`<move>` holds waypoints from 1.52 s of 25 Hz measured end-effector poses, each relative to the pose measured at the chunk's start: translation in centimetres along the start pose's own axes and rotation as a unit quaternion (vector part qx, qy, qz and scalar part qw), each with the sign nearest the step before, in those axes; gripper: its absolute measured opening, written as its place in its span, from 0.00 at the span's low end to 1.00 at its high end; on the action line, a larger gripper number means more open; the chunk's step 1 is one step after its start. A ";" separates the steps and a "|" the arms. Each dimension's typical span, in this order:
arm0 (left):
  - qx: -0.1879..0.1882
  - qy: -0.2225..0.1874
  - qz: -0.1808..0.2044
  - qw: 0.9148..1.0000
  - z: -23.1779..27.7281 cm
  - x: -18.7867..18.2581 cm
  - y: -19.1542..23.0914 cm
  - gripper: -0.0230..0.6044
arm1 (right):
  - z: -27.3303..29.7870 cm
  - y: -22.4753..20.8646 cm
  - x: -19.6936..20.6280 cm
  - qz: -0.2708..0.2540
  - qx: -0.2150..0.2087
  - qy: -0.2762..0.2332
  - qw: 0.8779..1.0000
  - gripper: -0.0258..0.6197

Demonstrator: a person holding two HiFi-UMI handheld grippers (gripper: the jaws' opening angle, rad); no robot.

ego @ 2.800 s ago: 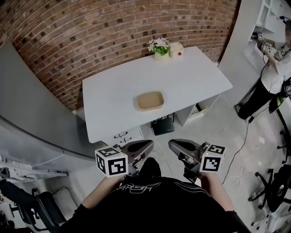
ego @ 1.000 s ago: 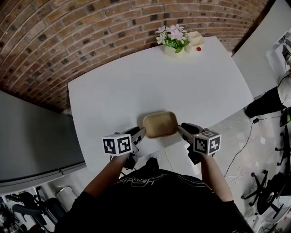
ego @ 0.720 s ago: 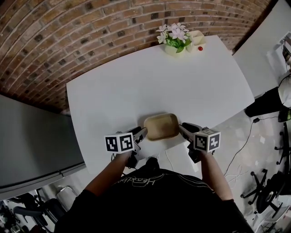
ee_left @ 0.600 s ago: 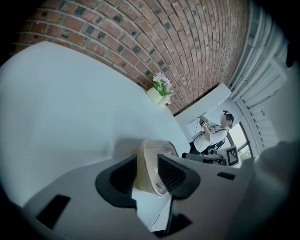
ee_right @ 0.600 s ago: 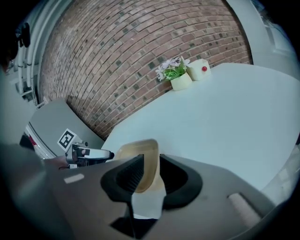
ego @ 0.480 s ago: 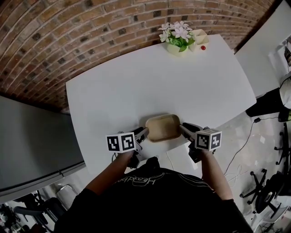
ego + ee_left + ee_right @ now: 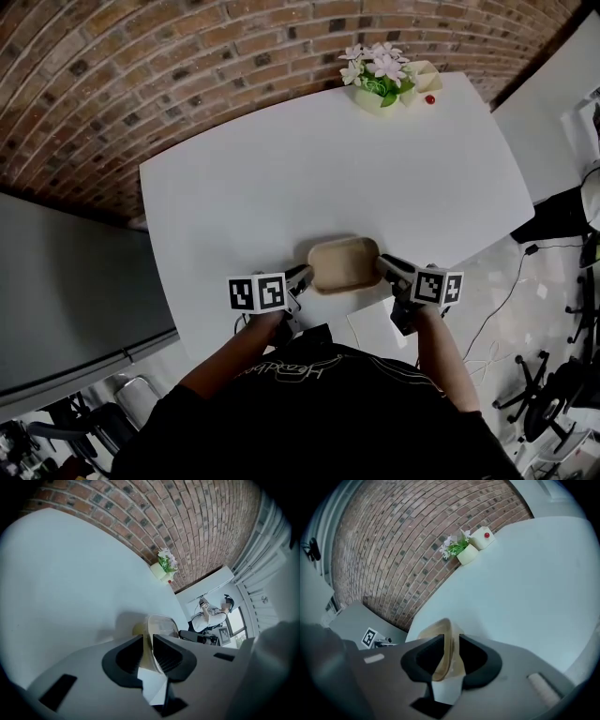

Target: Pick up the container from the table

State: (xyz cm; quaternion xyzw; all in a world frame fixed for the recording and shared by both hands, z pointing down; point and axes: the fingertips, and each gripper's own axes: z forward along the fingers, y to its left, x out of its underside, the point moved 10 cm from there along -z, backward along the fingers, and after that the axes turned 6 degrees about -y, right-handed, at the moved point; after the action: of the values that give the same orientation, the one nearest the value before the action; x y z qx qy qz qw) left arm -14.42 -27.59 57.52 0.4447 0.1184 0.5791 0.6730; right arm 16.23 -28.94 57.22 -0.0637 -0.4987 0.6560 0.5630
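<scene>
A shallow tan container lies near the front edge of the white table. My left gripper is at its left end and my right gripper at its right end. In the left gripper view the container's rim runs between the jaws of the left gripper, which are closing, with a thin gap still showing. In the right gripper view the rim stands between the jaws of the right gripper, which are apart by more than the rim's thickness.
A flower pot and a cream object with a red ball stand at the table's far edge by the brick wall. A grey panel runs along the left. Office chairs and a person are at the right.
Both grippers have sunk a little and drawn in against the container's two ends. The container has stayed where it was on the table.
</scene>
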 end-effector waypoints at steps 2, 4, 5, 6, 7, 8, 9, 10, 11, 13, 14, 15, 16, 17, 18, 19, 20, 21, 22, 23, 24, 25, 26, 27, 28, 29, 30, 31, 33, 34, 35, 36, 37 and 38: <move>0.000 0.000 -0.002 1.000 -0.1 0.0 0.0 0.14 | 0.0 0.0 0.1 0.013 -0.006 -0.003 1.000 0.18; 0.000 -0.003 -0.003 1.000 -0.1 -0.1 0.0 0.14 | 0.1 -0.1 0.1 0.021 -0.012 -0.005 1.000 0.18; -0.001 -0.003 -0.003 1.000 -0.1 -0.1 0.0 0.14 | 0.2 -0.1 0.2 0.024 -0.015 -0.006 1.000 0.18; -0.002 -0.004 -0.003 1.000 -0.1 -0.1 0.0 0.14 | 0.2 -0.1 0.2 0.028 -0.017 -0.007 0.999 0.18; -0.003 -0.005 -0.004 1.000 -0.2 0.0 0.0 0.14 | 0.1 -0.2 0.3 0.033 -0.019 -0.009 0.999 0.18; -0.004 -0.005 -0.005 1.000 -0.2 0.0 0.0 0.14 | 0.1 -0.2 0.4 0.039 -0.021 -0.010 0.999 0.18; -0.005 -0.006 -0.007 1.000 -0.2 0.0 0.0 0.13 | 0.0 -0.3 0.5 0.046 -0.022 -0.010 0.999 0.18; -0.006 -0.007 -0.008 1.000 -0.1 0.0 0.0 0.13 | 0.0 -0.3 0.6 0.053 -0.024 -0.011 0.998 0.17; -0.008 -0.009 -0.008 1.000 -0.1 0.0 0.0 0.13 | 0.0 -0.3 0.7 0.059 -0.026 -0.011 0.998 0.17; -0.012 -0.011 -0.008 1.000 0.0 -0.1 0.1 0.13 | -0.1 -0.3 0.7 0.065 -0.032 -0.013 0.997 0.16; -0.014 -0.013 -0.007 1.000 0.0 0.0 0.1 0.13 | -0.2 -0.3 0.7 0.067 -0.035 -0.014 0.997 0.16; -0.015 -0.013 -0.007 1.000 0.0 0.0 0.1 0.13 | -0.3 -0.3 0.8 0.067 -0.038 -0.014 0.997 0.16; -0.016 -0.014 -0.009 1.000 -0.1 0.1 0.0 0.12 | -0.4 -0.3 0.8 0.066 -0.040 -0.014 0.997 0.16; -0.018 -0.015 -0.010 1.000 -0.2 0.1 0.0 0.12 | -0.5 -0.2 0.8 0.065 -0.043 -0.014 0.997 0.16; -0.019 -0.017 -0.012 1.000 -0.3 0.1 -0.1 0.12 | -0.5 -0.1 0.9 0.064 -0.046 -0.013 0.997 0.16; -0.020 -0.020 -0.012 1.000 -0.5 0.2 -0.1 0.12 | -0.6 0.0 0.9 0.064 -0.049 -0.012 0.997 0.16; -0.020 -0.023 -0.012 0.999 -0.6 0.2 -0.2 0.12 | -0.6 0.2 1.0 0.063 -0.051 -0.011 0.997 0.16; -0.021 -0.026 -0.012 0.999 -0.8 0.2 -0.3 0.12 | -0.7 0.3 1.0 0.062 -0.054 -0.011 0.997 0.16; -0.021 -0.030 -0.010 0.999 -1.0 0.2 -0.3 0.12 | -0.8 0.4 1.2 0.058 -0.057 -0.009 0.997 0.16; -0.023 -0.033 -0.008 0.999 -1.2 0.3 -0.4 0.12 | -0.9 0.6 1.3 0.053 -0.060 -0.007 0.997 0.16; -0.025 -0.036 -0.004 0.999 -1.5 0.4 -0.5 0.12 | -1.0 0.8 1.5 0.049 -0.063 -0.005 0.997 0.16; -0.027 -0.039 -0.001 0.999 -1.8 0.5 -0.6 0.12 | -1.2 1.0 1.6 0.045 -0.065 -0.003 0.997 0.16; -0.028 -0.043 0.002 0.999 -2.0 0.6 -0.8 0.12 | -1.4 1.2 1.7 0.044 -0.067 -0.004 0.997 0.16; -0.028 -0.047 0.004 0.999 -2.2 0.7 -1.0 0.12 | -1.6 1.4 1.7 0.042 -0.070 -0.006 0.997 0.16; -0.027 -0.051 0.006 0.998 -2.5 0.8 -1.3 0.12 | -1.9 1.6 1.7 0.040 -0.072 -0.010 0.997 0.16; -0.027 -0.057 0.009 0.998 -2.9 0.9 -1.6 0.12 | -2.2 1.9 1.8 0.037 -0.076 -0.013 0.996 0.16; -0.028 -0.062 0.014 0.998 -3.3 1.1 -1.9 0.12 | -2.5 2.2 1.9 0.033 -0.080 -0.017 0.996 0.16; -0.028 -0.068 0.019 0.997 -3.7 1.2 -2.3 0.12 | -2.8 2.6 1.9 0.029 -0.084 -0.019 0.996 0.16; -0.027 -0.080 0.025 0.996 -4.6 1.5 -2.9 0.12 | -3.5 3.3 2.1 0.018 -0.091 -0.024 0.995 0.16; -0.025 -0.085 0.025 0.996 -5.0 1.7 -3.2 0.12 | -3.8 3.6 2.2 0.012 -0.094 -0.026 0.995 0.16; -0.023 -0.089 0.024 0.996 -5.4 1.9 -3.4 0.12 | -4.1 3.9 2.3 0.007 -0.097 -0.027 0.995 0.16; -0.021 -0.093 0.024 0.995 -5.8 2.1 -3.7 0.12 | -4.4 4.1 2.5 0.002 -0.099 -0.029 0.995 0.16; -0.020 -0.097 0.025 0.995 -6.2 2.4 -3.9 0.12 | -4.8 4.4 2.6 -0.004 -0.099 -0.031 0.995 0.16; -0.019 -0.101 0.027 0.994 -6.6 2.6 -4.2 0.12 | -5.2 4.6 2.8 -0.010 -0.098 -0.034 0.995 0.16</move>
State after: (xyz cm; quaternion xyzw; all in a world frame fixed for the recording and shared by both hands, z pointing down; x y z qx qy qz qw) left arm -15.24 -21.97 51.55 0.4912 0.0264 0.5516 0.6737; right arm 15.45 -23.08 52.63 -0.0915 -0.5802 0.5996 0.5436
